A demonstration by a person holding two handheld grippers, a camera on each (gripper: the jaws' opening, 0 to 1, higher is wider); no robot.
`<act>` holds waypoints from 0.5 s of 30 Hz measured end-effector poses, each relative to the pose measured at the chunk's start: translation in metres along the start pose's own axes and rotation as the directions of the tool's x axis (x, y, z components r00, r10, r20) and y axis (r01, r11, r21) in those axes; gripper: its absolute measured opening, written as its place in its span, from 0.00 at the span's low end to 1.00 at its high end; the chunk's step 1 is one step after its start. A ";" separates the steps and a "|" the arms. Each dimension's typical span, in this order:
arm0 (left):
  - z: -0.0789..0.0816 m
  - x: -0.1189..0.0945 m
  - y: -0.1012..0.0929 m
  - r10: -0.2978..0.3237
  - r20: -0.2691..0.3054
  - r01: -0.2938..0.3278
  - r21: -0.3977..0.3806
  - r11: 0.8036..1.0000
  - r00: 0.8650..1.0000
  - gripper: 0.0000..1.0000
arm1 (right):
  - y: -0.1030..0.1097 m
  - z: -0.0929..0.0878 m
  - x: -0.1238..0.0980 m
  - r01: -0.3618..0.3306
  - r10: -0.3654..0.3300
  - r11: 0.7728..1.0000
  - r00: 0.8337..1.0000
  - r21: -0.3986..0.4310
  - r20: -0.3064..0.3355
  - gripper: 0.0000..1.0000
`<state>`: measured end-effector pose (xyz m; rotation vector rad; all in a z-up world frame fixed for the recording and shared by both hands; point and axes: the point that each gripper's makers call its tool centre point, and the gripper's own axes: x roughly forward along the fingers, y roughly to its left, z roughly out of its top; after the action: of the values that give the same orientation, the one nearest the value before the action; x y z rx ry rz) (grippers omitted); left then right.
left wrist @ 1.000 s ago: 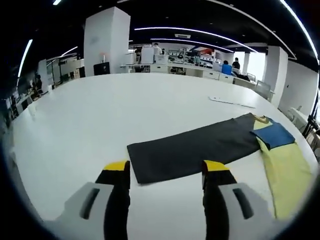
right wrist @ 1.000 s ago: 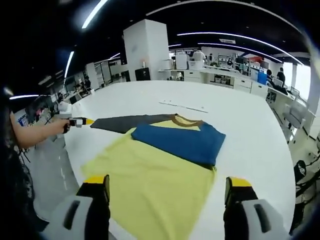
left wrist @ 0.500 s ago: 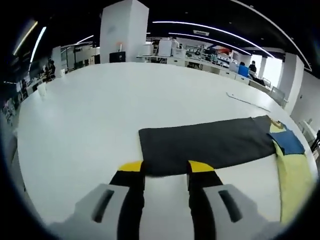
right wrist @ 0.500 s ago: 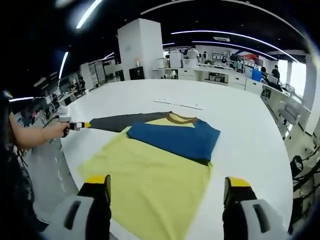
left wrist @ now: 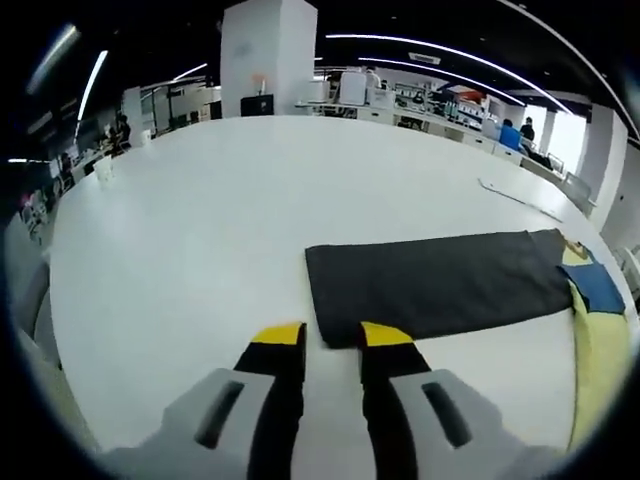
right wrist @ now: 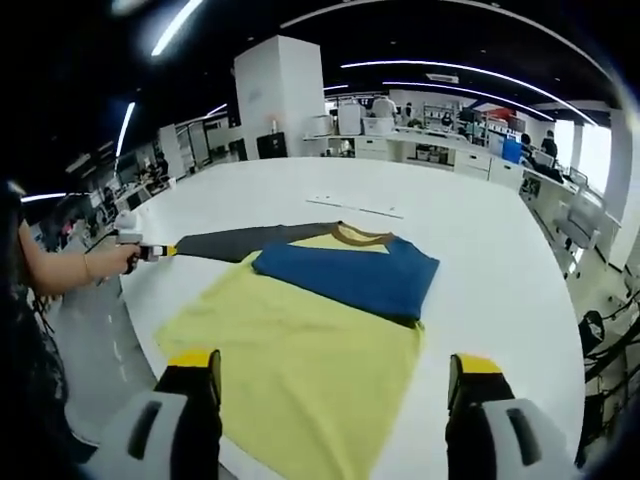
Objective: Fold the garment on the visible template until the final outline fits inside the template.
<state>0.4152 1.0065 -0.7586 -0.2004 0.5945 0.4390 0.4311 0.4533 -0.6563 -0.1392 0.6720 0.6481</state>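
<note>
The garment (right wrist: 300,350) lies flat on the white desk (left wrist: 200,200): a yellow body, a blue sleeve (right wrist: 345,277) already folded across the chest, and a dark grey sleeve (left wrist: 440,285) stretched out toward 9 o'clock in the right gripper view. Over the last second the left tool (left wrist: 322,338) has closed in on that sleeve's cuff and narrowed its jaws; they now straddle the cuff's near corner, nearly closed, though a firm pinch cannot be confirmed. The right tool (right wrist: 335,365) hangs wide open over the hem, holding nothing. Likely next: folding this second sleeve inward. No template outline is discernible.
</note>
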 end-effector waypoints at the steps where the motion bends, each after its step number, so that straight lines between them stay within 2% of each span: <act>1: 0.000 0.001 -0.001 0.002 -0.002 -0.002 0.002 1.000 1.000 0.17 | 0.000 0.000 0.000 0.001 -0.001 1.000 1.000 -0.001 0.000 0.95; 3: 0.000 0.001 0.000 0.014 -0.010 -0.014 0.008 1.000 1.000 0.16 | 0.000 0.000 0.000 0.004 -0.004 1.000 1.000 0.001 0.001 0.95; 6: 0.000 0.001 0.006 0.054 -0.027 -0.055 -0.037 0.998 0.998 0.12 | 0.000 0.001 -0.001 0.010 -0.010 1.000 1.000 0.002 0.007 0.95; 8: -0.002 0.001 -0.001 0.016 -0.045 -0.022 -0.129 0.991 0.999 0.07 | 0.000 0.002 -0.002 0.014 -0.014 1.000 1.000 0.005 0.011 0.95; 9: 0.000 0.000 0.005 0.026 -0.042 -0.033 -0.174 0.984 0.999 0.05 | 0.000 0.003 -0.002 0.014 -0.014 1.000 1.000 0.010 0.019 0.95; 10: 0.000 -0.001 0.009 0.037 -0.050 -0.046 -0.177 0.983 0.998 0.01 | 0.000 0.003 -0.003 0.014 -0.014 1.000 1.000 0.016 0.021 0.95; 11: -0.001 -0.002 0.007 0.015 -0.057 -0.027 -0.212 0.977 0.998 0.01 | 0.001 0.002 -0.003 0.013 -0.014 1.000 1.000 0.019 0.022 0.95; 15: 0.002 -0.007 0.007 0.006 -0.061 -0.013 -0.113 0.993 0.998 0.00 | 0.003 0.000 -0.002 0.012 -0.012 1.000 1.000 0.022 0.016 0.93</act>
<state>0.4077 1.0113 -0.7536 -0.3207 0.6310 0.4773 0.4282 0.4542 -0.6550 -0.1174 0.6621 0.6294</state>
